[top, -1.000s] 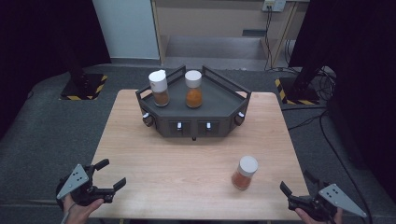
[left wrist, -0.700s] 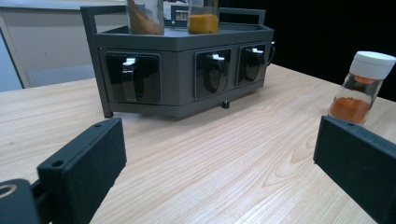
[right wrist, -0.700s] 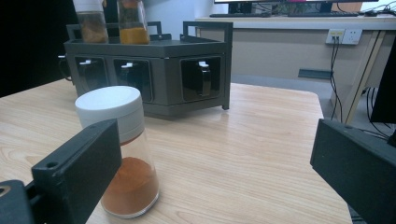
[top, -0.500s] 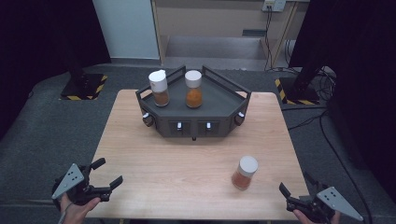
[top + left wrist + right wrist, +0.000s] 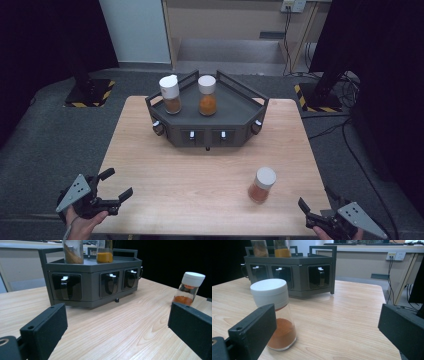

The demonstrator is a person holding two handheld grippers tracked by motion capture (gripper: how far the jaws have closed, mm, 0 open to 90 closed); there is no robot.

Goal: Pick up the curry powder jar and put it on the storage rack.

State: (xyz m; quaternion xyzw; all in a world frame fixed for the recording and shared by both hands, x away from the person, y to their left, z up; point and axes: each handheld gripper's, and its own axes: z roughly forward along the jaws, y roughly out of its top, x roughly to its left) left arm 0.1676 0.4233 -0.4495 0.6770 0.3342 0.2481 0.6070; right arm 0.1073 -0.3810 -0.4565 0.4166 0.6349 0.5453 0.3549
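One spice jar (image 5: pixel 263 184) stands loose on the table (image 5: pixel 200 175); the right hand-held gripper (image 5: pixel 320 216), wide open and empty, should square up around its glass body.

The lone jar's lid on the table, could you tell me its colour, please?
White; the lid shows best in the right gripper view.

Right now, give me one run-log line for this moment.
left gripper: open, empty | right gripper: open, empty | spice jar: upright on table, near right gripper | rack: holds two jars
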